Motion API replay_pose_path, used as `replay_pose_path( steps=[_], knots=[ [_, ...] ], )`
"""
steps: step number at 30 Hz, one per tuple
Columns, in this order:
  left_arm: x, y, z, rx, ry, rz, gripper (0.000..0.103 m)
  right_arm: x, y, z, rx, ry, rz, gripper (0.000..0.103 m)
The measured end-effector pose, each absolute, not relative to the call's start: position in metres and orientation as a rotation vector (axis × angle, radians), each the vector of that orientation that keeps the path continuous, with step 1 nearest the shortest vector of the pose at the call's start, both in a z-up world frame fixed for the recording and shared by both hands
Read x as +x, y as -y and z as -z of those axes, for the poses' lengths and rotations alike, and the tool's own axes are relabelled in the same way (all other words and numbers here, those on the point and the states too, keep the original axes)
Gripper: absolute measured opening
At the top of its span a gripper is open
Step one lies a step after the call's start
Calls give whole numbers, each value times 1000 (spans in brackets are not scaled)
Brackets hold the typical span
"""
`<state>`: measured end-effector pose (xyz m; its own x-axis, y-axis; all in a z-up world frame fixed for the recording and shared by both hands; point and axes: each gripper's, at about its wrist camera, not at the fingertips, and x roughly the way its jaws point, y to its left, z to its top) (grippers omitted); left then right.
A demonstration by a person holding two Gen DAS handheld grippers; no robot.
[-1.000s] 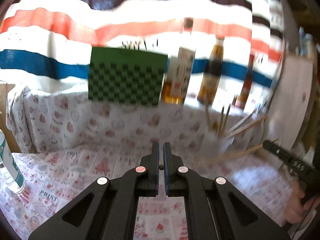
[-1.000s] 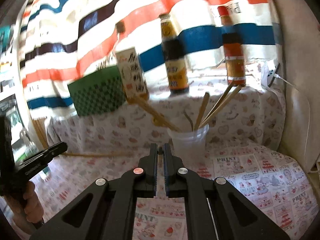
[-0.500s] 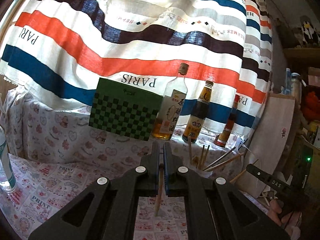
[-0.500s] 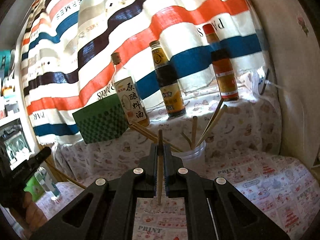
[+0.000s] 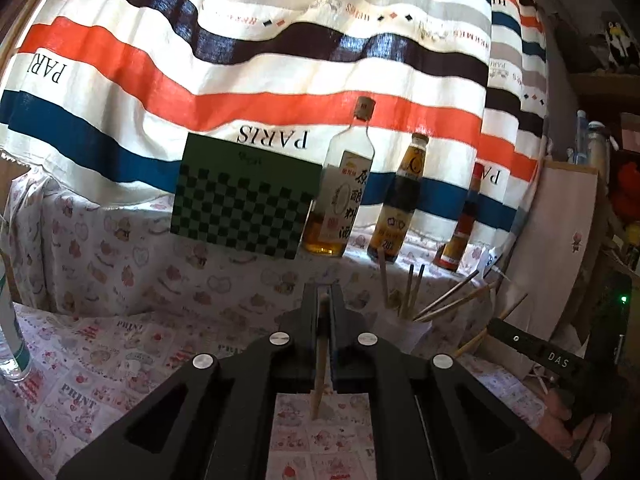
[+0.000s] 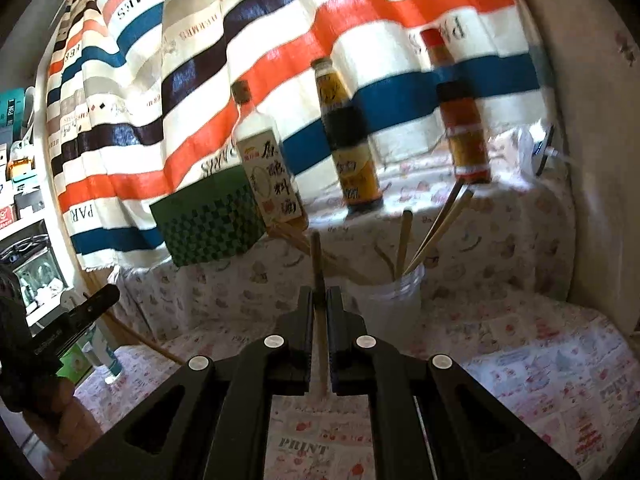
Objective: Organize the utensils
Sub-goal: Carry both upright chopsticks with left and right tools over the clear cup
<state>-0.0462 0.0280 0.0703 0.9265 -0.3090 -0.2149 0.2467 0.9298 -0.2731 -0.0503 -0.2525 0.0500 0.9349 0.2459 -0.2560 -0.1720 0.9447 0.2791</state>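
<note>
Now both the left gripper (image 5: 323,300) and right gripper (image 6: 319,300) have jaws clamped on one chopstick (image 5: 320,354) each.

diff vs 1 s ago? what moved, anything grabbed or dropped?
Both grippers tilted up: the striped cloth fills more of each view. The wooden chopstick held in the left gripper now stands upright between its fingers; the right gripper likewise holds its own wooden chopstick upright. Nothing released. Unchanged: the clear plastic cup of chopsticks, three sauce bottles, green checkered box.
</note>
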Motion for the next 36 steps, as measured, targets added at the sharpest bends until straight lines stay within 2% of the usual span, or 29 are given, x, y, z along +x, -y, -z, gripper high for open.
replay_pose_path(
  steps=[8, 21, 27, 36],
  knots=[
    [-24, -9, -49, -175, -385, 302, 5, -34, 246, -37, 248, -384, -250, 6],
    [-17, 2, -39, -133, -409, 272, 6, -17, 233, -21, 197, -491, -260, 6],
    [-8, 6, -28, -124, -458, 269, 7, -17, 228, -19, 162, -477, -243, 7],
    [-16, 6, -34, -105, -413, 240, 6, -25, 237, -28, 187, -422, -220, 7]
  ],
)
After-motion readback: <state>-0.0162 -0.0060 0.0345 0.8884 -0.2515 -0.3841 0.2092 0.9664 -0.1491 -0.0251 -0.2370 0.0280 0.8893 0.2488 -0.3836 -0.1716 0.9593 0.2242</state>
